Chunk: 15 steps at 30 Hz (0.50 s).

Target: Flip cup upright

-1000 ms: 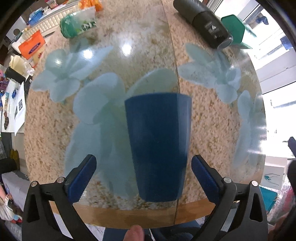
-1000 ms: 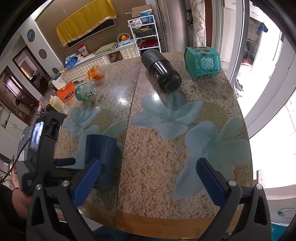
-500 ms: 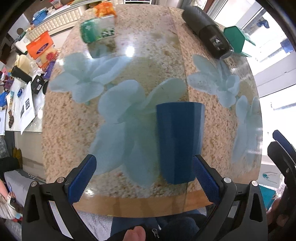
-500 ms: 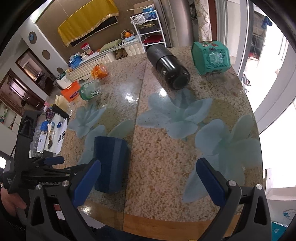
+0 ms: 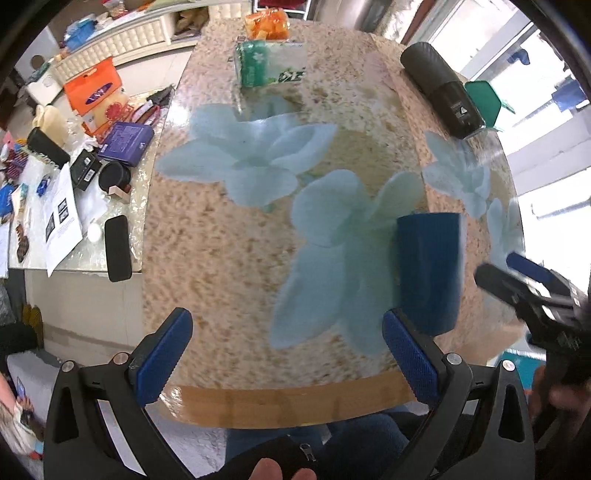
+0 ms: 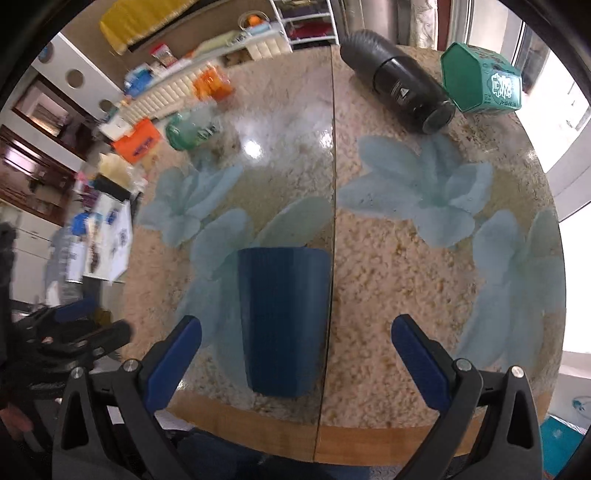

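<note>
A round speckled stone worktop (image 6: 388, 266) printed with pale blue flowers fills both views, a seam running down its middle and a wooden band along its near edge. The blue cup (image 6: 282, 317) lies near that edge, just left of the seam, with its wider end pointing away toward the far side. The right tool (image 6: 295, 354) hovers over the near rim with its blue-padded fingers spread wide and nothing between them; the cup sits in line with the gap, nearer the left finger, and no contact shows. The left tool (image 5: 286, 352) is likewise released and empty, held off to the left, so that the cup (image 5: 428, 271) appears beyond its right finger. At the far side lie a black cylinder (image 6: 397, 83) on its side, a green hexagonal box (image 6: 480, 79) beside it, a green-and-white pack (image 5: 271, 62) and an orange packet (image 5: 267, 24).
</note>
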Tool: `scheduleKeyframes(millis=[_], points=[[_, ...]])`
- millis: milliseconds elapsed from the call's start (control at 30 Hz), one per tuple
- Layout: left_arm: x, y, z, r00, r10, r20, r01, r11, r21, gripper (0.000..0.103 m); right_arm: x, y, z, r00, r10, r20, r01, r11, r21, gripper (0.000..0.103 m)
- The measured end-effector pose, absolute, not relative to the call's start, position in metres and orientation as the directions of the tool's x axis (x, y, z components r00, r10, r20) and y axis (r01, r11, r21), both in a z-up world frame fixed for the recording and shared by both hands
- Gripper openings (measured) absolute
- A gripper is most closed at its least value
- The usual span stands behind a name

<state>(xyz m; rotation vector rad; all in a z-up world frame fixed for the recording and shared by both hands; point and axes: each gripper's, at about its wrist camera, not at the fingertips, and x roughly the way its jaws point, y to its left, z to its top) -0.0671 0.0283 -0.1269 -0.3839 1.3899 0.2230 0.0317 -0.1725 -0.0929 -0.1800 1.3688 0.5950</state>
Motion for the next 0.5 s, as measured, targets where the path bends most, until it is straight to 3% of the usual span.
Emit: scheduleKeyframes(millis=[500], points=[[-0.068, 0.103, -0.152, 0.167, -0.147, -0.975, -0.334, 0.922, -0.197, 0.103, 0.06, -0.108, -0.136, 0.029, 0.097, -0.995, -0.444, 0.893, 0.074, 0.103]])
